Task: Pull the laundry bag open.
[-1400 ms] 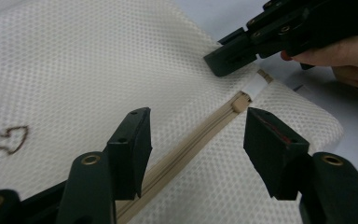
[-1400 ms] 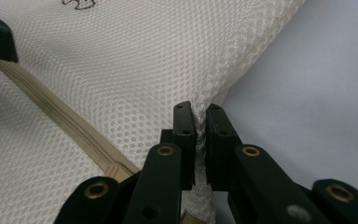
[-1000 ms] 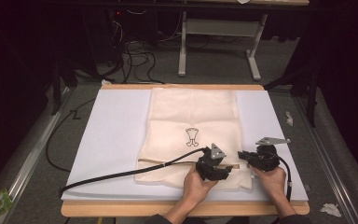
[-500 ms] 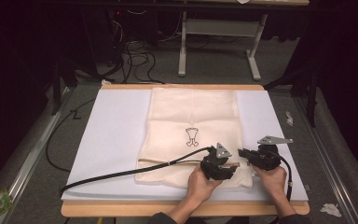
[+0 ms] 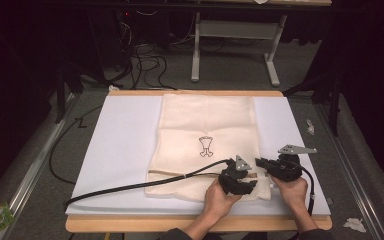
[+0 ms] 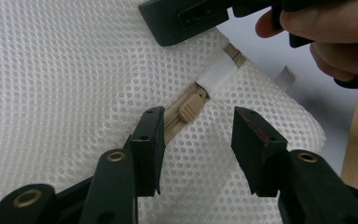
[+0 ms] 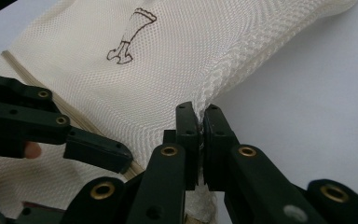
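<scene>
A cream mesh bag (image 5: 207,125) with a small dark printed figure (image 5: 206,146) lies flat on the white board (image 5: 120,145). Its tan zipper runs along the near edge. In the left gripper view the tan zipper pull (image 6: 189,106) sits beside a white elastic tab (image 6: 219,74), and my left gripper (image 6: 198,119) hovers open just over the pull. My right gripper (image 7: 198,116) is shut on a pinched fold of the mesh bag (image 7: 168,60) at its near right corner. From above, the left gripper (image 5: 247,181) and the right gripper (image 5: 260,163) point at each other, almost touching.
A black cable (image 5: 130,187) trails left from the left gripper across the board. The board lies on a wooden table (image 5: 200,223). A metal desk frame (image 5: 235,50) and floor cables (image 5: 140,55) are beyond the far edge. Paper scraps (image 5: 354,224) lie at the right.
My left gripper has slid a little to the right, closer to the right gripper and the zipper's end. The right gripper has held its place on the mesh.
</scene>
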A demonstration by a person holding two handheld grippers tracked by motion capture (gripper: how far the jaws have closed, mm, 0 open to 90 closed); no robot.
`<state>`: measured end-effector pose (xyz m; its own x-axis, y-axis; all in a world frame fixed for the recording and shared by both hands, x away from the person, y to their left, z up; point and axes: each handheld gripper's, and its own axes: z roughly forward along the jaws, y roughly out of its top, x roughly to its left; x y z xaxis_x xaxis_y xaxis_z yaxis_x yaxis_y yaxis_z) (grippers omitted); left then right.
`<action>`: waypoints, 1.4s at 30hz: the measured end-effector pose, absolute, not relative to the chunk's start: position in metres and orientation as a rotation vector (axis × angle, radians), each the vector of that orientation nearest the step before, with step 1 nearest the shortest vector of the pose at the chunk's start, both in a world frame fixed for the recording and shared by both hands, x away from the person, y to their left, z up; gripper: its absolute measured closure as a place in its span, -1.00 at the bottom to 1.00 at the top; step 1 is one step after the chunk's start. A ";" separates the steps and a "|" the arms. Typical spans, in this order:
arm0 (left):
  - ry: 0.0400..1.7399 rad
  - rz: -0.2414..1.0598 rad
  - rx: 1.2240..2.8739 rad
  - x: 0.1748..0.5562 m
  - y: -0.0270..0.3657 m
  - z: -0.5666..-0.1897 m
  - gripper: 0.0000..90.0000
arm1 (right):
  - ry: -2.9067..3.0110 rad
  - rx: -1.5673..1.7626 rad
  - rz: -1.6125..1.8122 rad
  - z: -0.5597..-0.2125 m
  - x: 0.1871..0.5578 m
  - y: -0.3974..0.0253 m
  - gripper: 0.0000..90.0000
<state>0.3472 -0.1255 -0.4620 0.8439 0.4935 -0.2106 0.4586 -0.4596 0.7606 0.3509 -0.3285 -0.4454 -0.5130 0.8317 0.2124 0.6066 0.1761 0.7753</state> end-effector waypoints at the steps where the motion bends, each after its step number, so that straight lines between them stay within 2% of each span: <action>1: 0.701 0.037 2.124 0.349 -0.127 -0.465 0.21 | 2.199 1.368 1.259 -0.444 0.349 -0.328 0.96; 10: 0.716 0.032 2.147 0.356 -0.128 -0.470 0.28 | 2.216 1.342 1.312 -0.444 0.348 -0.325 0.96; 15: 0.726 -0.040 2.117 0.360 -0.128 -0.468 0.33 | 2.221 1.337 1.309 -0.442 0.349 -0.323 0.96; 21: 0.724 -0.074 2.089 0.360 -0.128 -0.467 0.43 | 2.232 1.322 1.285 -0.441 0.350 -0.320 0.96; 25: 0.701 -0.069 2.082 0.359 -0.126 -0.466 0.61 | 2.230 1.337 1.288 -0.441 0.351 -0.322 0.96; 37: 0.697 -0.119 2.071 0.359 -0.128 -0.470 0.73 | 2.228 1.355 1.299 -0.445 0.351 -0.325 0.96; 42: 0.714 -0.108 2.075 0.361 -0.129 -0.471 0.84 | 2.231 1.346 1.303 -0.445 0.352 -0.325 0.96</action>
